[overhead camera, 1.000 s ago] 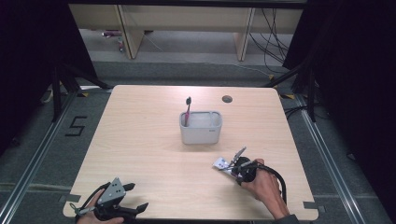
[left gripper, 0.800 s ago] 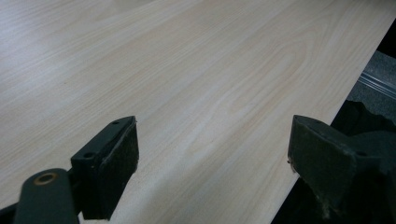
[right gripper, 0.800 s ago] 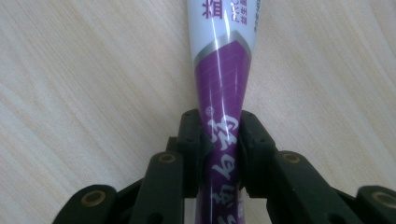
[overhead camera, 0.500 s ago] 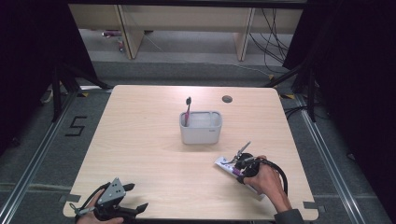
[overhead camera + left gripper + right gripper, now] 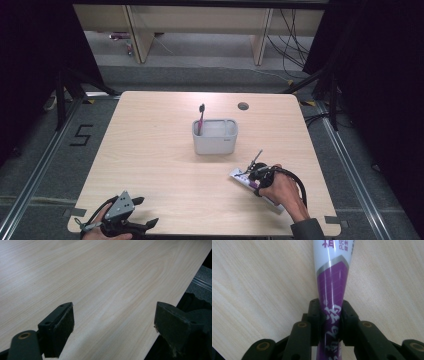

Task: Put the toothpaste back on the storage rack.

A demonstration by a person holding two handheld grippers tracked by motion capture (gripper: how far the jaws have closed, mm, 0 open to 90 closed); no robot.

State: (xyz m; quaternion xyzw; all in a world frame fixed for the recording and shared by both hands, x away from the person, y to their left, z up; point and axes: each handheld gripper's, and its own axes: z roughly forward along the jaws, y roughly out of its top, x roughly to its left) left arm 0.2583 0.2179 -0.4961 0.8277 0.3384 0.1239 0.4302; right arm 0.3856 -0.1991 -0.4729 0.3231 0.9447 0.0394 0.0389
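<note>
Right gripper [image 5: 329, 315] clamped tight on a purple-and-white tube [image 5: 332, 282], jaws pinching its flattened purple part, white part running on ahead. Tube [image 5: 245, 178] lying near the table's [image 5: 150, 150] front right corner, in front of the grey holder [image 5: 215, 137] with its toothbrush [image 5: 200, 117]. Probably light and soft, slick-skinned, apt to squash or slide if squeezed mid-body; firmer purchase likely at the flat crimped end. Right hand [image 5: 280, 190] low, wrist angled in toward the holder. Left gripper [image 5: 112, 325] wide open, holding nothing, resting at the front left edge [image 5: 130, 220].
</note>
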